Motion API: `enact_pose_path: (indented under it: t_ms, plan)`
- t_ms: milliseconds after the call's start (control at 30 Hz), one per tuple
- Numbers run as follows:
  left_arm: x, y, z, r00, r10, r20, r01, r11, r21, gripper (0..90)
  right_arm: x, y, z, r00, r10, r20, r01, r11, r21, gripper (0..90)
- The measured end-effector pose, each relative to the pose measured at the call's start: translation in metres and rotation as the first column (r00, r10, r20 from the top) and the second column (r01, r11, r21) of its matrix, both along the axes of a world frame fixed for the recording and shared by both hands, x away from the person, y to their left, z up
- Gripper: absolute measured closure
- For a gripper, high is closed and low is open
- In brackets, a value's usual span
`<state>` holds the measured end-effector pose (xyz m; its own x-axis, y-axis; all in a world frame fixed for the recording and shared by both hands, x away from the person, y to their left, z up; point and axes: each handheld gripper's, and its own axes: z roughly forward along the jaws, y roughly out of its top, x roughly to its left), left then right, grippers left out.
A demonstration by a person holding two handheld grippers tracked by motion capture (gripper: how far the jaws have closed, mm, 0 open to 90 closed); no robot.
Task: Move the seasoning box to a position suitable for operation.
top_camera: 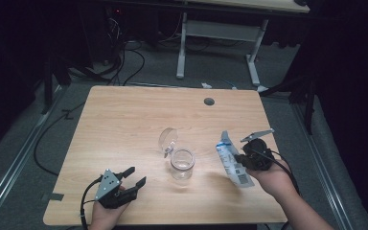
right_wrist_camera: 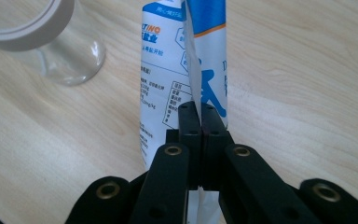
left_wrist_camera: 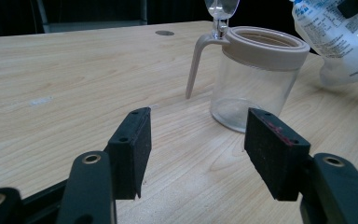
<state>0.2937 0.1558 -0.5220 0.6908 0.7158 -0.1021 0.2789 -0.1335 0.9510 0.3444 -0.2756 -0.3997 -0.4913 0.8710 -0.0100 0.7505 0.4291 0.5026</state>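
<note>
Right tool (right_wrist_camera: pixel 200 109) clamped tight on white-and-blue pouch (right_wrist_camera: pixel 182 60), pads pinching a folded edge of the film, no gap between them; seen from above at right side of desk, right tool (top_camera: pixel 243 157) in hand, pouch (top_camera: pixel 230 160) hanging tilted from the pads, upper end up toward far side, barcode end low, near desk surface; contact with desk not clear. Blue print and label text facing the right tool's camera, pouch standing roughly lengthwise away from the pads. Left tool (left_wrist_camera: pixel 196 140) spread wide, nothing between pads, pointing across desk at the jar; from above, left tool (top_camera: pixel 134 176) sitting low at near-left of desk, held in left hand (top_camera: pixel 106 211), grey three-cornered plate on top, cable trailing off near edge. Clear jar (top_camera: pixel 182 164) upright at desk middle, between the two tools, well apart from left tool, near pouch but not touching. Beige collar around jar mouth (left_wrist_camera: pixel 266 44), mouth open, beige lever arm (left_wrist_camera: pixel 196 65) slanting down from collar toward desk. Clear lid (top_camera: pixel 167 140) flipped up on hinge at far-left side of jar rim, standing nearly upright. Jar looks empty. Light wood desk (top_camera: pixel 124 120) with small round grommet hole (top_camera: pixel 209 101) near far edge. Beyond desk, grey floor with cables, white legs of another desk (top_camera: pixel 182 48) at back, dark surroundings.
</note>
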Motion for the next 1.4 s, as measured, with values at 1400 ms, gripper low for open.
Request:
enact_pose_path:
  t_ms: [1400]
  plan:
    - [-0.001,0.000,-0.001,1.0000,-0.006,-0.001,0.006,1.0000,0.004,41.6,0.017,0.009,0.017,0.9710,0.062,-0.231,-0.090,0.989,-0.114,90.0]
